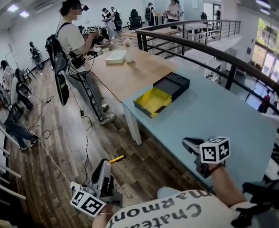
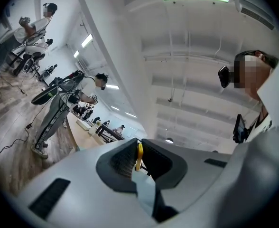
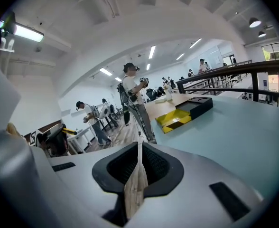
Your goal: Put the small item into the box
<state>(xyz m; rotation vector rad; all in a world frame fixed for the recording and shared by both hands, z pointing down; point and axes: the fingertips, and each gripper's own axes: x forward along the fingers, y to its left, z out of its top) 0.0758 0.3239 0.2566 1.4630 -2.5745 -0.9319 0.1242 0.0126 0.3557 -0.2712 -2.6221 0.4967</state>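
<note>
An open box with a yellow tray (image 1: 153, 101) and a black lid (image 1: 172, 86) beside it lies near the far left corner of the light blue table (image 1: 210, 113). My left gripper (image 1: 112, 161) hangs over the wooden floor, left of the table, shut on a thin yellow item (image 1: 117, 159). In the left gripper view the yellow item (image 2: 139, 156) is pinched upright in my left gripper (image 2: 139, 148). My right gripper (image 1: 184, 140) hovers over the table's near edge, shut with nothing held. The right gripper view shows my right gripper (image 3: 140, 144) facing the box (image 3: 175, 119).
A long wooden table (image 1: 130, 75) with a white box (image 1: 116, 57) adjoins the blue one. A person (image 1: 70, 37) with grippers stands at its left side. A black railing (image 1: 201, 46) runs behind the tables. Cables (image 1: 85, 127) trail across the floor.
</note>
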